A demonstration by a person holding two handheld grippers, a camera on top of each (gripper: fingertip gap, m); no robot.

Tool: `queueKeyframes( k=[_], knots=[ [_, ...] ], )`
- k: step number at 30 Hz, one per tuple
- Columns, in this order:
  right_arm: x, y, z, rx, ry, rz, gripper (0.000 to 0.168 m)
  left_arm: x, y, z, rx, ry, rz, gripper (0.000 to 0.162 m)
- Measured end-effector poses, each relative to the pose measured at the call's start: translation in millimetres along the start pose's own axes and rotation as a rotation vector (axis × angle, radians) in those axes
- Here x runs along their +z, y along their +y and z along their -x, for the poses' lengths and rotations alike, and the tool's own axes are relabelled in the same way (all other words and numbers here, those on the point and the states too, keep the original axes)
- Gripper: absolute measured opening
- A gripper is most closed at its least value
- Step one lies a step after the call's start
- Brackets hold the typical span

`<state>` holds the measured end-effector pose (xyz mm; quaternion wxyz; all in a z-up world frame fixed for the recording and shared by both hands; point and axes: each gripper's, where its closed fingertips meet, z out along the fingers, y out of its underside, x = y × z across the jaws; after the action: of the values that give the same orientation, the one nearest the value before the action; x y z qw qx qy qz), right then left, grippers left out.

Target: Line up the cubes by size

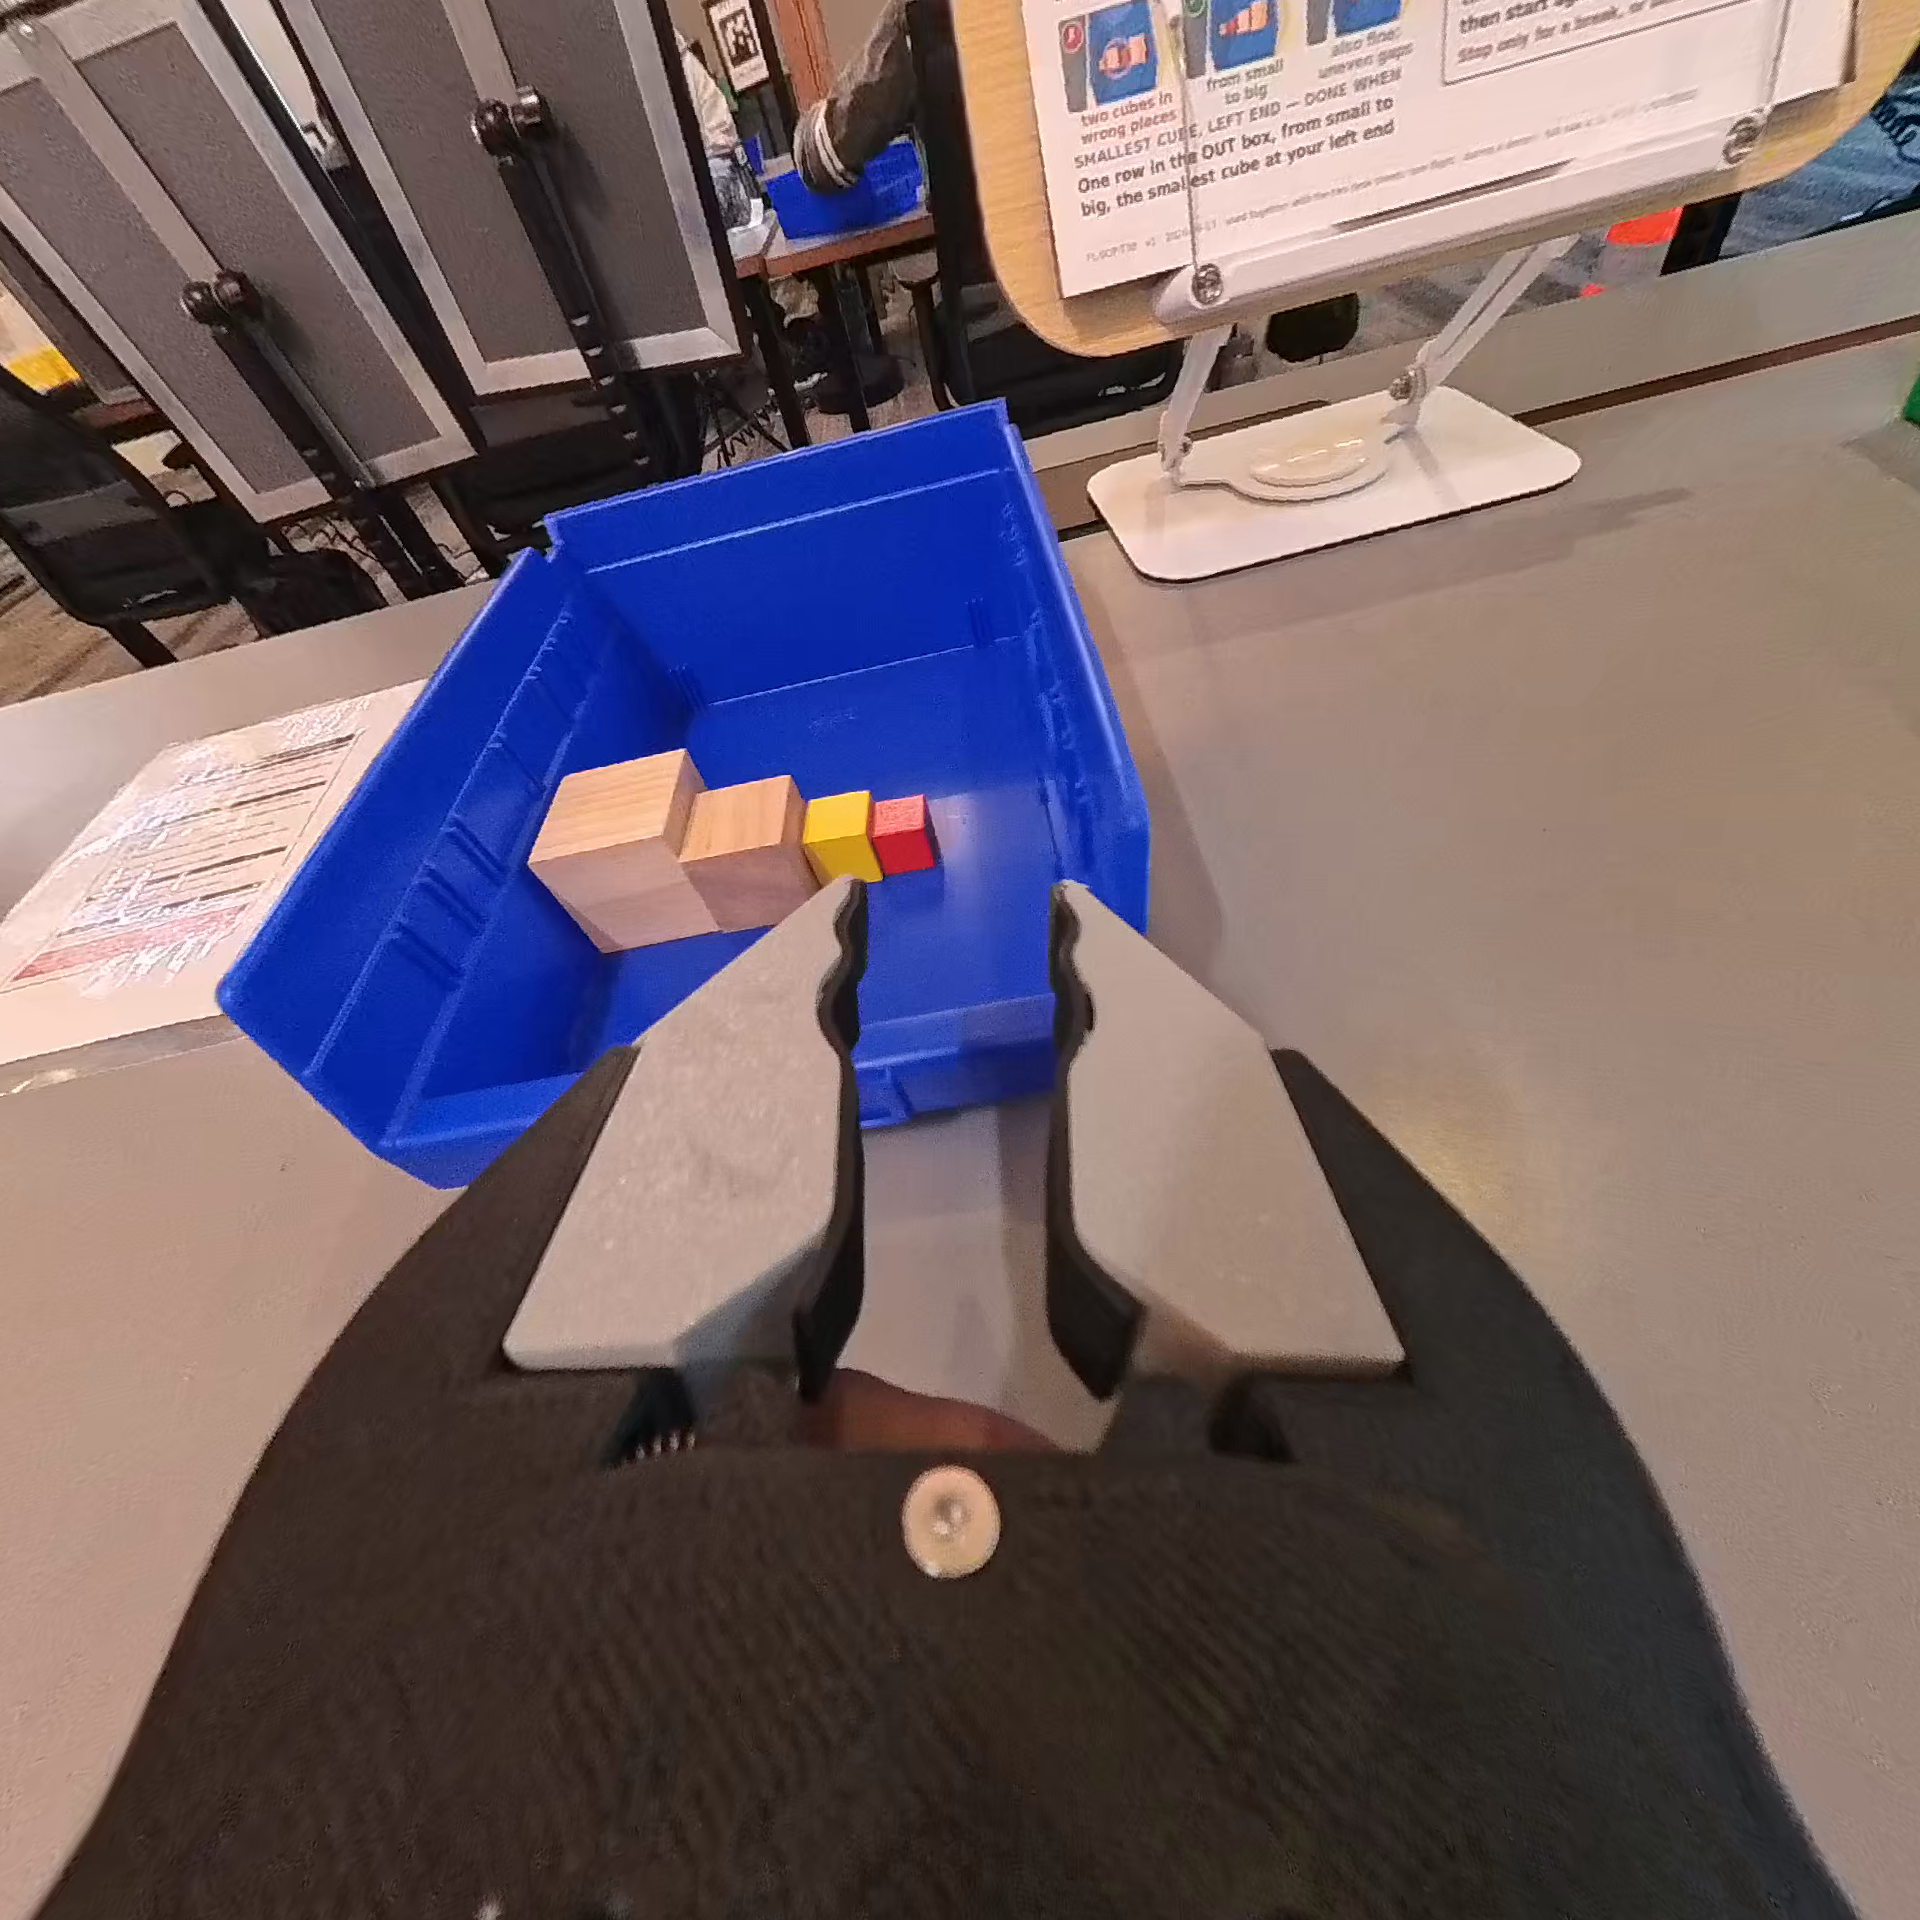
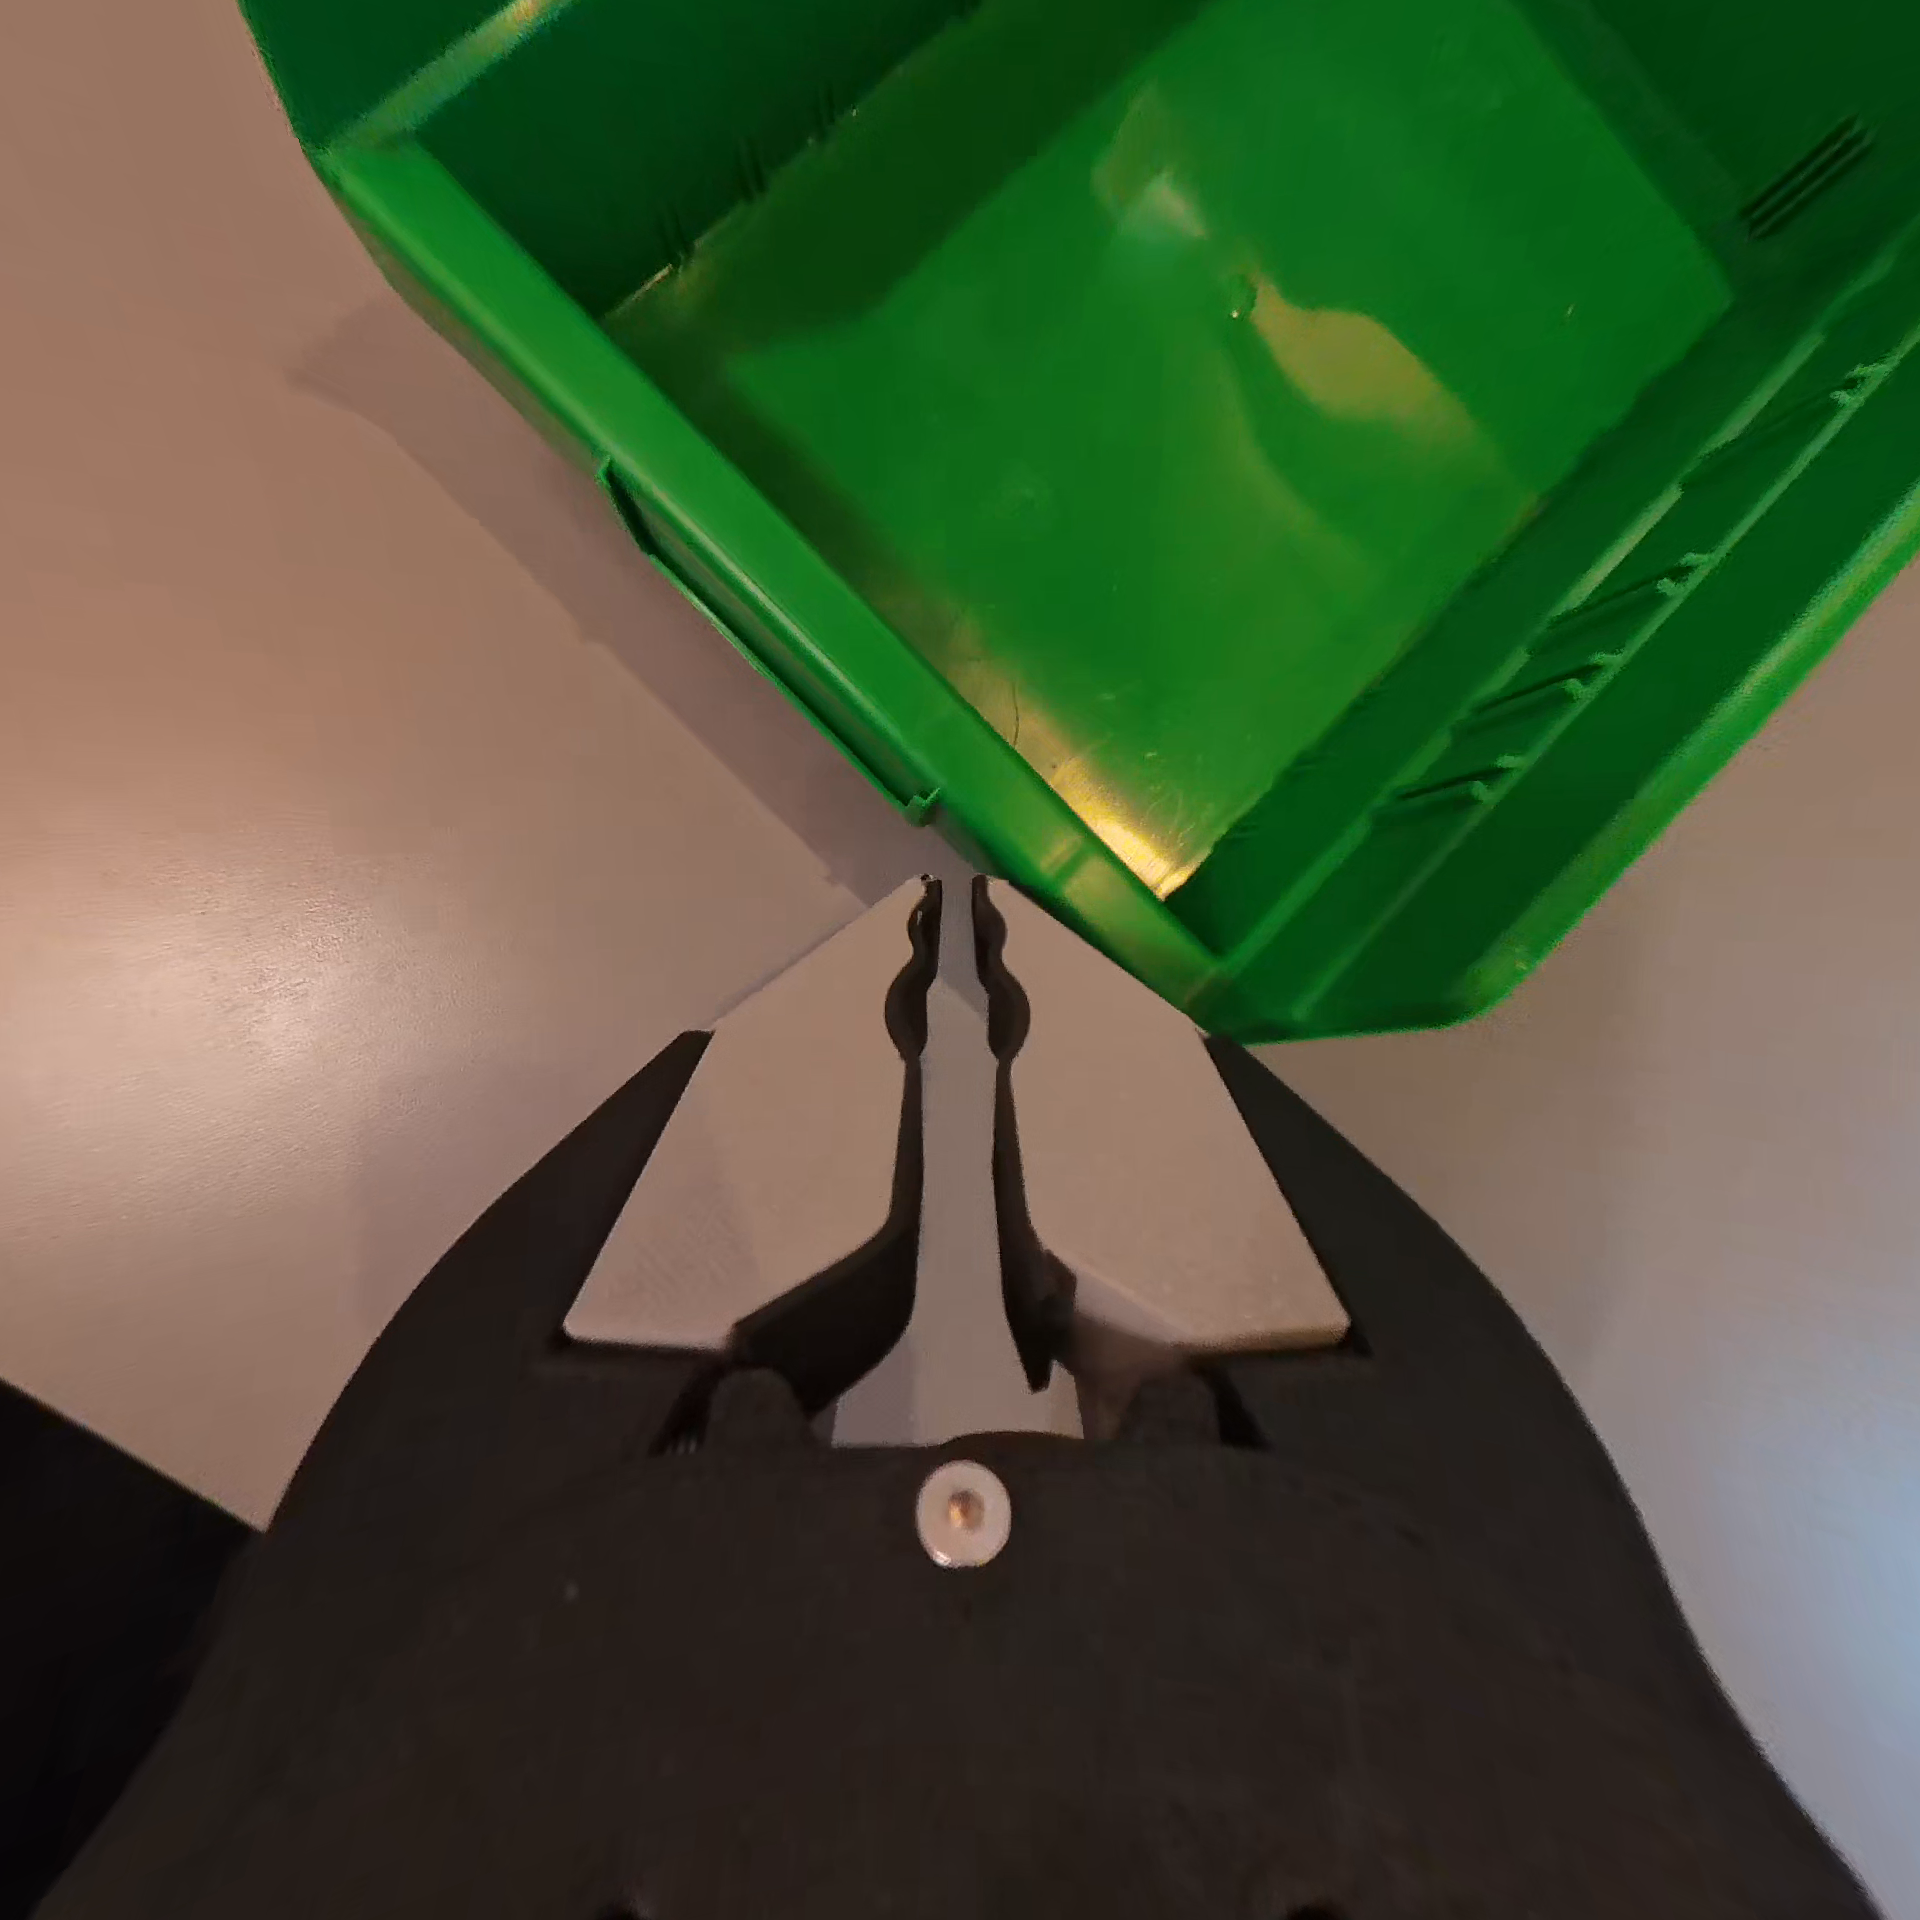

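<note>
1. Grey, matte tabletop (image 1: 1455, 831) carries everything; past its far edge stand grey framed panels (image 1: 582, 187), dark stands, and another desk with a second blue bin (image 1: 842, 192) where a sleeved arm (image 1: 862, 104) reaches in.
2. A white stand (image 1: 1340, 478) at the far side of the table holds a wooden board with a printed sheet (image 1: 1351, 114); a laminated sheet (image 1: 177, 842) lies flat just left of the blue bin (image 1: 831, 582).
3. The blue bin sits near the table's far edge, its low front lip toward the camera. Bare table lies wide to its right and in front.
4. Inside it, 4 cubes stand in 1 touching row: large wooden cube (image 1: 623, 847), smaller wooden cube (image 1: 748, 852), yellow cube (image 1: 840, 834), red cube (image 1: 902, 831), shrinking from left to right. Bin floor is free right of the red cube.
5. The left gripper (image 1: 956, 894) hovers above the bin's front lip, its jaws moderately apart, holding nothing.
6. The right gripper (image 2: 951, 883) hangs over bare table just beside the corner of a green bin (image 2: 790, 623), which shows no contents; its jaws are nearly together with a thin slit, gripping nothing.
</note>
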<state>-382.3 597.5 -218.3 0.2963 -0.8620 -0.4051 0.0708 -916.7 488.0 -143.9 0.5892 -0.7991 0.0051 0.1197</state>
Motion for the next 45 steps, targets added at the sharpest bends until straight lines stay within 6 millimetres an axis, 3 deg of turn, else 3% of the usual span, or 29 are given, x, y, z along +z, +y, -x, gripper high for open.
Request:
queueKeyframes(
  k=[7, 14, 18, 21, 24, 26, 28, 36, 43, 45],
  knots=[
    [-12, -8, 1, -0.009, 0.020, -0.049, 0.014, 13, 5, 12, -0.069, -0.003, 0.023, 0.032],
    [-19, -11, 0, -0.013, 0.028, -0.073, 0.016, 59, 0, 14, 0.000, 0.087, 0.139, 0.035],
    [-20, -15, -1, -0.007, 0.014, -0.098, 0.016, 90, -3, 13, 0.187, 0.248, 0.242, 0.039],
    [-20, -12, -3, -0.003, 0.015, -0.089, 0.016, 109, 3, 24, 0.420, 0.323, 0.332, 0.043],
    [-16, -11, -4, -0.009, 0.016, -0.074, 0.017, 115, 8, 18, 0.667, 0.488, 0.338, 0.049],
    [-13, -12, -1, -0.011, 0.007, -0.067, 0.017, 108, 15, 5, 0.865, 0.643, 0.292, 0.040],
    [-12, -11, 4, -0.014, -0.006, -0.063, 0.016, 118, 17, 11, 0.987, 0.639, 0.333, 0.020],
    [-11, -21, 26, -0.042, -0.098, -0.090, 0.020, 139, 41, 23, 1.253, 0.754, 0.594, 0.027],
    [-13, -29, 42, -0.056, -0.174, -0.130, 0.020, 153, 66, 22, 1.331, 0.824, 0.664, 0.031],
    [-14, -32, 47, -0.063, -0.191, -0.141, 0.020, 155, 68, 18, 1.304, 0.845, 0.656, 0.022]
  ],
)
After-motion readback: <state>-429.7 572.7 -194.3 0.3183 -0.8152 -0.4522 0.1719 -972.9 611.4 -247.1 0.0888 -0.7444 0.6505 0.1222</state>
